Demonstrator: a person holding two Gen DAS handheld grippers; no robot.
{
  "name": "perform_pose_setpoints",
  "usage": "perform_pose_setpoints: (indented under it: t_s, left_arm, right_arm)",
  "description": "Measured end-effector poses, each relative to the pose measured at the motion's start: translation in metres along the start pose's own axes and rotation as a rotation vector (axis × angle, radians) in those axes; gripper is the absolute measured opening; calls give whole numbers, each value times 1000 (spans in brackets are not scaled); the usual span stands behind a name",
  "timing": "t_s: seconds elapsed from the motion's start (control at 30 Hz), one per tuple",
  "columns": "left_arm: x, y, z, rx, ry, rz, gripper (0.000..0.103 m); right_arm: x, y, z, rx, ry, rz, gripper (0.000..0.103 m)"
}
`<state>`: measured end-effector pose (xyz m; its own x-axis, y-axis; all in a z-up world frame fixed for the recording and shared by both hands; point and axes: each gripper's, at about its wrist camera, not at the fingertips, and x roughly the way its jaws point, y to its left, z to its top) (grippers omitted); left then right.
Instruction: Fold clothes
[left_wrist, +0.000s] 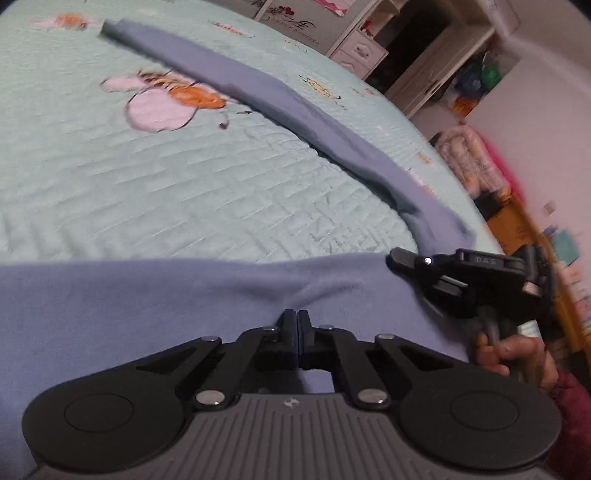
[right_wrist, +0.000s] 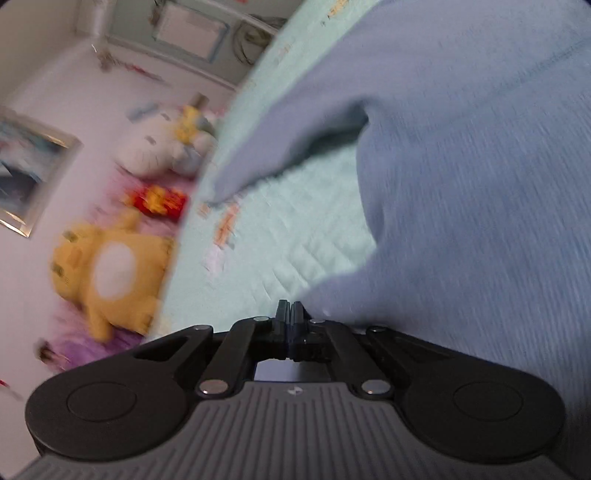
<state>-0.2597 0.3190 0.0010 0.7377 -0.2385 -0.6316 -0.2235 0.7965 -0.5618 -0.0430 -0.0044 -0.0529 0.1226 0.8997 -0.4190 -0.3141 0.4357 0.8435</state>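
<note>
**On the bed: both grippers pinch the blue garment's near edge**

Between our left gripper's fingers (left_wrist: 294, 320) sits a fold of the blue garment (left_wrist: 184, 291), and the two pads are pressed together on it, so that the cloth puckers into a small ridge just ahead of the tips. From there the fabric spreads flat to either side of the fingers, and one long sleeve (left_wrist: 258, 92) runs away ahead of them across the mint quilt (left_wrist: 147, 192).

Our right gripper (right_wrist: 290, 308) is also closed, with the garment's corner bunched against its tips. In the left wrist view its fingertips (left_wrist: 400, 257) rest at the cloth's right-hand edge, well off to the right of our left fingers, and a hand (left_wrist: 513, 354) in a dark red sleeve grips its handle. The other sleeve (right_wrist: 266, 147) lies ahead of the right fingers, with bare quilt between it and the garment's body, which fills the space to the right of them.

Further out, a printed bee (left_wrist: 177, 92) shows on the quilt ahead and left of our left fingers. A yellow plush toy (right_wrist: 107, 266) lies beyond the bed's edge, left of our right fingers, and white shelving (left_wrist: 424, 55) stands past the bed.
</note>
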Motion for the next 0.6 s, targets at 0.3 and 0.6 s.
perform_pose_setpoints:
  t_s: [0.3,0.6]
  left_arm:
    - [-29,-8,14,-50,-38,3,35]
    - [-5,12,22,33,-71,112,4]
  right_arm:
    - [-9,20,-8,-57,-44,-24,7]
    - [3,12,-9,-25,-69,-27,0]
